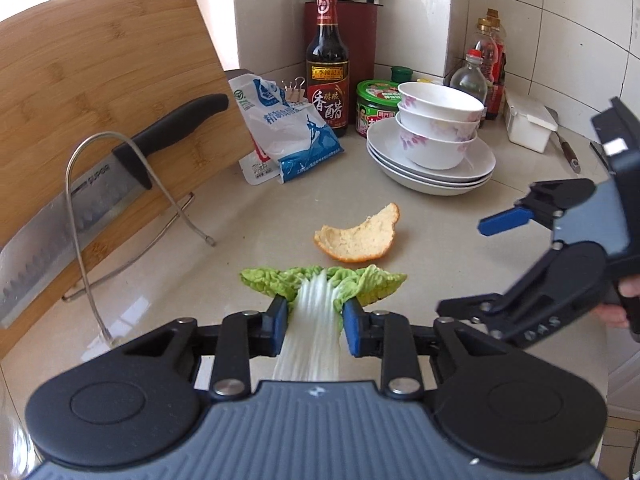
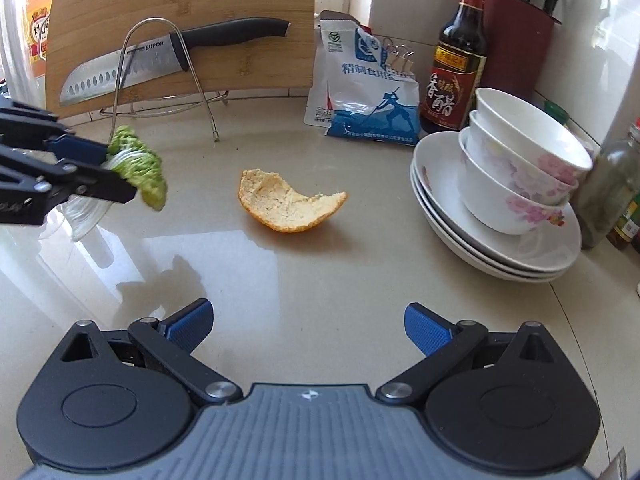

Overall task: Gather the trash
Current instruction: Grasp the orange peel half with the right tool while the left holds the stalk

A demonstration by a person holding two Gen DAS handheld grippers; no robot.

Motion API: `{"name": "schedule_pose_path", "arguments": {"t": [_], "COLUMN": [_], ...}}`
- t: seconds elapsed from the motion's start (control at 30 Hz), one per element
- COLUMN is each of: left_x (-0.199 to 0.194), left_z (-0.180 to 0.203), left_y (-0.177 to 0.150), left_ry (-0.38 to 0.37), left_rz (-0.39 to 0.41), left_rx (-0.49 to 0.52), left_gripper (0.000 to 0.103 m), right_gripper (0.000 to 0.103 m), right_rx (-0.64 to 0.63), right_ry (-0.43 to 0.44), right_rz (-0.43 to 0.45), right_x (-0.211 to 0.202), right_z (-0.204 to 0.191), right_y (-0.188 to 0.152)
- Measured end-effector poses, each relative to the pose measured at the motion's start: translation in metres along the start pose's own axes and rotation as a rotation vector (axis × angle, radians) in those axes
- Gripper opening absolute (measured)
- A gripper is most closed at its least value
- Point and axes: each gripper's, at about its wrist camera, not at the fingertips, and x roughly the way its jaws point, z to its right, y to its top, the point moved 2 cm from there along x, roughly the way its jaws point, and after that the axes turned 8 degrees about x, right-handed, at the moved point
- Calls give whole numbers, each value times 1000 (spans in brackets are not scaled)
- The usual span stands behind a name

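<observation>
The left claw (image 1: 315, 326) is clamped on a cabbage leaf (image 1: 320, 292), its blue pads pinching the white stalk while the green frill spreads ahead; from the right wrist view the leaf hangs clear above the surface (image 2: 320, 280). The right claw (image 2: 308, 322) is spread wide with nothing between its pads. At twelve o'clock from both claws an orange peel (image 2: 290, 204) lies inner side up on the glossy beige surface. Beyond it, toward two o'clock, stacked bowls (image 2: 520, 160) sit on plates (image 2: 500, 248). At eleven o'clock a knife (image 2: 160, 60) rests on a wire rack against a bamboo cutting board (image 2: 180, 0). A salt bag (image 2: 360, 88) and vinegar bottle (image 2: 456, 52) stand by the tiled wall.
</observation>
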Motion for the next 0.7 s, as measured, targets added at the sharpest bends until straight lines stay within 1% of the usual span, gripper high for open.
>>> {"name": "schedule_pose_path", "arguments": {"t": [0.23, 0.5, 0.6, 0.7], "left_x": [-16, -28, -29, -27], "left_z": [0, -8, -10, -10], "left_y": [-13, -13, -13, -14], "left_ry": [34, 74, 77, 76], "left_rz": [4, 35, 38, 36], "left_rx": [-60, -91, -101, -107], "left_gripper": [27, 27, 27, 27], "right_gripper": [103, 101, 98, 92], "right_rx": [-20, -44, -40, -29], "right_ry": [14, 18, 20, 14], "right_rz": [-13, 12, 20, 24], "right_x": [40, 66, 71, 73], "right_z": [-10, -26, -29, -29], "right_y": [23, 39, 44, 49]}}
